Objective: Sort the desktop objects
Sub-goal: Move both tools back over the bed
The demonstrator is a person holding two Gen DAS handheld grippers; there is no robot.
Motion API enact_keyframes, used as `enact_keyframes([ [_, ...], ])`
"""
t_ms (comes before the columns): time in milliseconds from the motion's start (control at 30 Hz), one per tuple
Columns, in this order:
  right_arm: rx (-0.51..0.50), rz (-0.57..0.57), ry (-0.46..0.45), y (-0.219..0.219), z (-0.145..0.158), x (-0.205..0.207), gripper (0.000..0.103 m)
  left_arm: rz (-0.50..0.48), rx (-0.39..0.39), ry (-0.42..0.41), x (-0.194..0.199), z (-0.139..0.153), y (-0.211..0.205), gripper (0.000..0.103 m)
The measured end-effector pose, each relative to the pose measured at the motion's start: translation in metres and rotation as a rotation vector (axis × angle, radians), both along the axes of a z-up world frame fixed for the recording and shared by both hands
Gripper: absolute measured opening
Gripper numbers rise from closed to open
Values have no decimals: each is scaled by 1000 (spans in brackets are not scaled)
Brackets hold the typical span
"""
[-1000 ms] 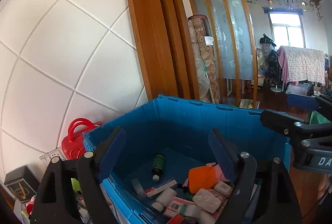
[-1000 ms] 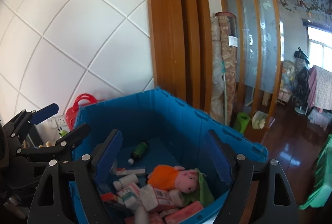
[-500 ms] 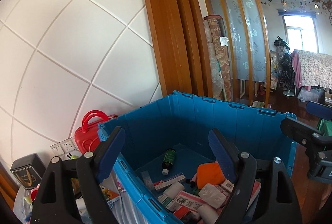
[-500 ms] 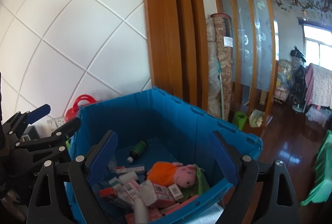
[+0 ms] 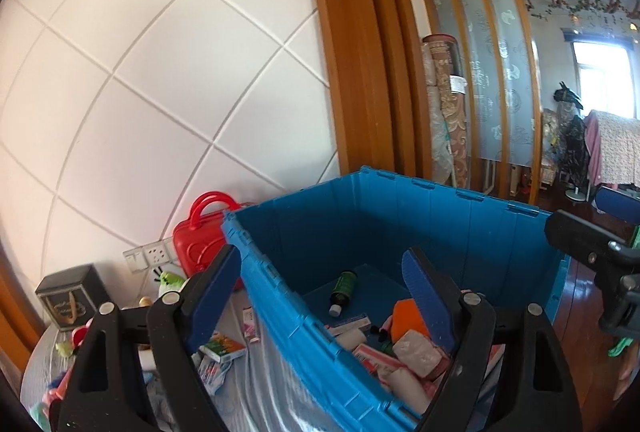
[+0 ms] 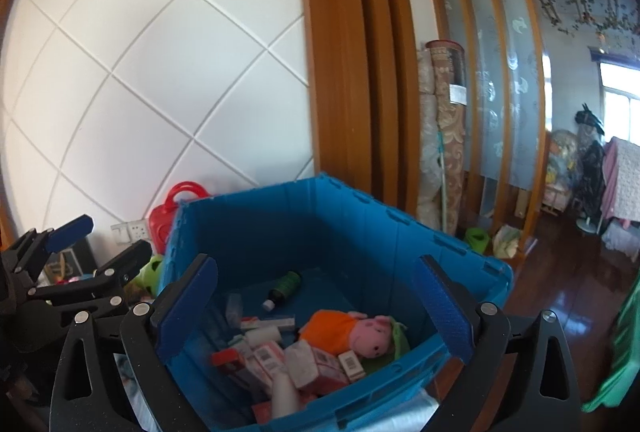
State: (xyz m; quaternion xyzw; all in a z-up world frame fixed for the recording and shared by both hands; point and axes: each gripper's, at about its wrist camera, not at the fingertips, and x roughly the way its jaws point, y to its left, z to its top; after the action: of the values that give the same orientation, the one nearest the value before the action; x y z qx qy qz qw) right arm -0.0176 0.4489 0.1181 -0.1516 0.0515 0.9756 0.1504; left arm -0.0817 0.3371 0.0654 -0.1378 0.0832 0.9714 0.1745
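Blue plastic crate (image 6: 360, 232) takes up the middle of both views, open top, standing on a table w/ a pale cloth (image 5: 256, 384). White panelled wall (image 5: 140, 92) behind it, wood posts (image 6: 340, 52) to the right. Red case (image 5: 198, 240) w/ a handle stands against the wall, just left of the crate's far corner. Black box (image 5: 74, 296) sits further left.

Left gripper (image 5: 322, 282) straddles the crate's near-left wall: left finger outside over the cloth, right finger over the inside. Jaws fairly wide, nothing gripped. Right gripper (image 6: 314, 306) hangs over the crate's near side, jaws opening, very wide, nothing held between them.

Inside the crate: pink pig plush (image 6: 348, 332) in orange, lying near-right; pile of small medicine boxes (image 6: 280, 360) near-centre; dark green bottle (image 6: 285, 286) w/ white cap on its side toward the far part.

Outside on the cloth, left of the crate: green-orange box (image 5: 222, 348) & a few small packets (image 5: 250, 324).
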Motion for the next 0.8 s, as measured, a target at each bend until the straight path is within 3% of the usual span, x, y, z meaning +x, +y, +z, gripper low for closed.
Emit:
enact_keyframes([
  [367, 32, 159, 39, -62, -9, 21, 103, 183, 90, -22, 55, -46, -101, 83],
  [533, 36, 274, 20, -115, -17, 19, 103, 260, 59, -25, 84, -73, -165, 83],
  [800, 59, 464, -122, -223, -58, 2, 103, 376, -35, -119, 124, -133, -279, 83],
])
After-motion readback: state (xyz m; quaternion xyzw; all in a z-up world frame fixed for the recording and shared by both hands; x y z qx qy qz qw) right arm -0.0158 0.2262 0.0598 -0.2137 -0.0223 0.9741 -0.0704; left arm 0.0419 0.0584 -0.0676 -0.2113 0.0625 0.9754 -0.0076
